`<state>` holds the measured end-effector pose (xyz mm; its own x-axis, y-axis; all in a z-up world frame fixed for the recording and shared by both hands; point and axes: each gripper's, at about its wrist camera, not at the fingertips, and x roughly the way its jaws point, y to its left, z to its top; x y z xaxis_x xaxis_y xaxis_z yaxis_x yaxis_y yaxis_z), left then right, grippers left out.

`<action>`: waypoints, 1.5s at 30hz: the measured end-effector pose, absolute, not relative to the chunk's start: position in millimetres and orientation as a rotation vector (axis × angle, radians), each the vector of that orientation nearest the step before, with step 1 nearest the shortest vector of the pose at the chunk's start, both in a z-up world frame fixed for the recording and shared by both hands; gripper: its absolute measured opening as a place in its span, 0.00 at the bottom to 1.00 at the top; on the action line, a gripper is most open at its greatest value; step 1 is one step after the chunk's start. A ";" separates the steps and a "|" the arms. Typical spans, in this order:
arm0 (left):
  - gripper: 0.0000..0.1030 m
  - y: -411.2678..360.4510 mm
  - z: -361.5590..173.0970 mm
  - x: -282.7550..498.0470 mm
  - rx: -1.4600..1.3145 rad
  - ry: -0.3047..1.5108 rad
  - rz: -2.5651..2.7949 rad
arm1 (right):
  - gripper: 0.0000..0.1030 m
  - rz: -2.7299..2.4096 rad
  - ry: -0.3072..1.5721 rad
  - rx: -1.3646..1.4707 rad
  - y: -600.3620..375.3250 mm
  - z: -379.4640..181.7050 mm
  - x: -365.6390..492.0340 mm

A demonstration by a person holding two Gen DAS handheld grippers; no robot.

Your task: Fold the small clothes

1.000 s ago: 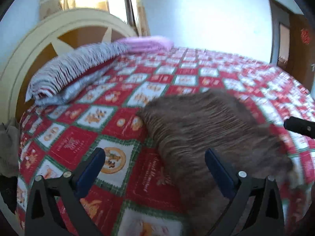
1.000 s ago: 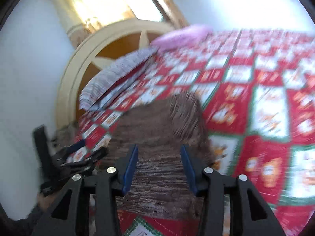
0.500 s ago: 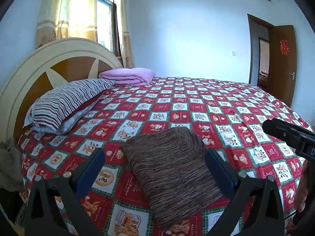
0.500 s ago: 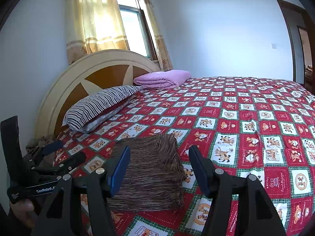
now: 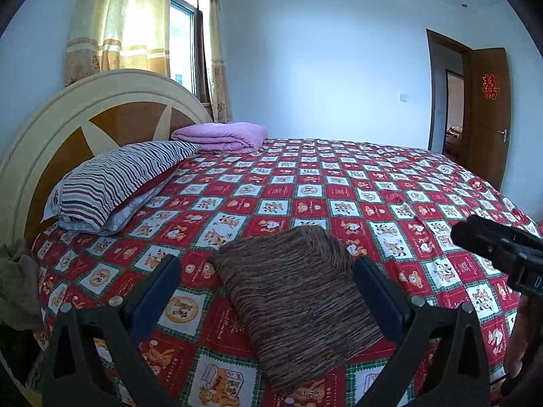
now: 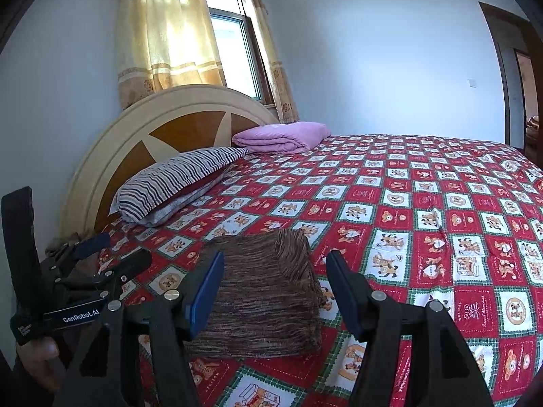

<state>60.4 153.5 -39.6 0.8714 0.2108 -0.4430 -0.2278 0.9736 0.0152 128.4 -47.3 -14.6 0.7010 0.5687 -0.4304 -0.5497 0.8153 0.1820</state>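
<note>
A brown striped knit garment [image 5: 298,302] lies folded into a flat rectangle on the red checked bedspread [image 5: 339,186], near the bed's front edge. It also shows in the right wrist view [image 6: 261,291]. My left gripper [image 5: 268,288] is open and empty, held back above the garment, apart from it. My right gripper [image 6: 275,291] is open and empty too, raised in front of the garment. The left gripper shows from the side in the right wrist view [image 6: 98,257], the right one's body at the edge of the left wrist view [image 5: 499,251].
A striped pillow [image 5: 118,176] and a folded pink blanket [image 5: 220,135] lie by the round headboard [image 5: 101,112]. A grey-brown cloth pile [image 5: 17,281] sits at the bed's left corner. An open door [image 5: 485,101] is at far right.
Both grippers have pulled back and up from the garment, which was close under them a second ago. The garment lies folded and free on the bed.
</note>
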 end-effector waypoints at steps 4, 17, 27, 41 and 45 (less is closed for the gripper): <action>1.00 153.7 -39.5 60.7 -0.040 0.461 0.227 | 0.62 0.625 0.497 0.045 -48.2 -16.0 127.4; 1.00 150.4 -39.3 60.8 -0.035 0.462 0.224 | 0.62 0.627 0.502 0.047 -50.4 -16.9 126.0; 1.00 147.3 -40.3 60.9 -0.033 0.466 0.221 | 0.62 0.625 0.507 0.048 -48.8 -18.9 125.2; 1.00 151.3 -30.8 56.1 -0.050 0.442 0.228 | 0.62 0.622 0.478 0.053 -47.4 -13.6 118.6; 1.00 152.5 -28.7 56.9 -0.048 0.441 0.233 | 0.63 0.629 0.472 0.041 -43.4 -12.6 114.1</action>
<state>56.9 152.5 -28.7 0.8783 0.2134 -0.4279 -0.2343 0.9722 0.0040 114.1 -43.4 -12.6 0.7062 0.5754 -0.4124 -0.5571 0.8112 0.1778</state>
